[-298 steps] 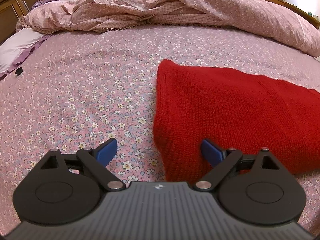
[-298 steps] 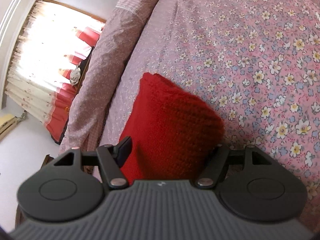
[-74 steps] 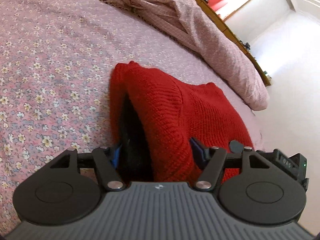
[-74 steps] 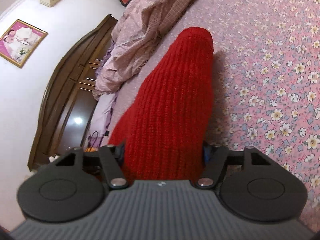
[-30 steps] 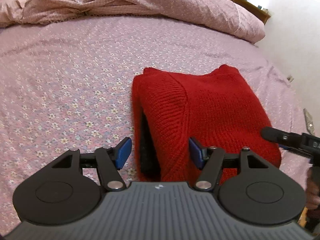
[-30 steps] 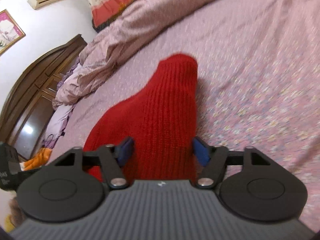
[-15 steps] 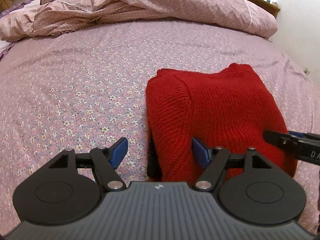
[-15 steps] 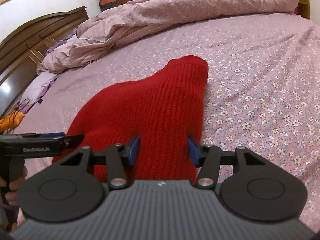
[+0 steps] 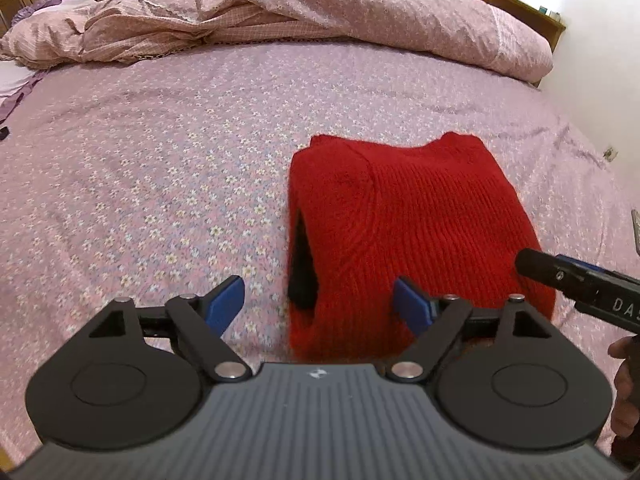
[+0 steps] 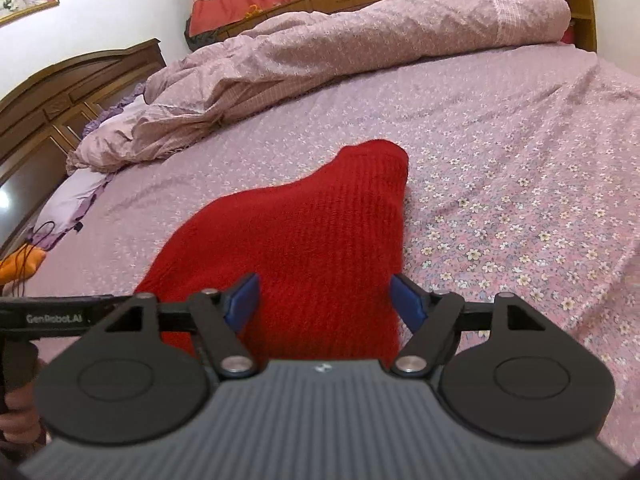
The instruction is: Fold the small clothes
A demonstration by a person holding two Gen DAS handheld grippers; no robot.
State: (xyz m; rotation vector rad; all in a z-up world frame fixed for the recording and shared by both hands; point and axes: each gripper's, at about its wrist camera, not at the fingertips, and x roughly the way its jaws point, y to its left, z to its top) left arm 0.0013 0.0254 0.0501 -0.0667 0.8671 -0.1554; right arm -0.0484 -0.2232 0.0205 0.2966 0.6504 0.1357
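Observation:
A red knit sweater (image 9: 408,224) lies folded in a thick rectangle on the floral bed sheet (image 9: 160,152). In the left wrist view its near left corner sits between the blue pads of my left gripper (image 9: 320,304). Those jaws are opening and neither pad presses on the knit. In the right wrist view the sweater (image 10: 312,232) runs away from my right gripper (image 10: 324,304). Its near right end lies between jaws that are also opening, the pads clear of the wool. Each gripper shows at the edge of the other's view.
A crumpled pink quilt (image 9: 280,12) is heaped along the far side of the bed. A dark wooden headboard (image 10: 60,92) and a lilac pillow (image 10: 72,196) stand at the left. An orange item (image 10: 20,268) lies by the bed edge. A hand (image 9: 624,392) holds the right gripper.
Both grippers have spread their jaws wider and pulled back a little from the sweater, which they had held earlier. It now rests folded on the sheet.

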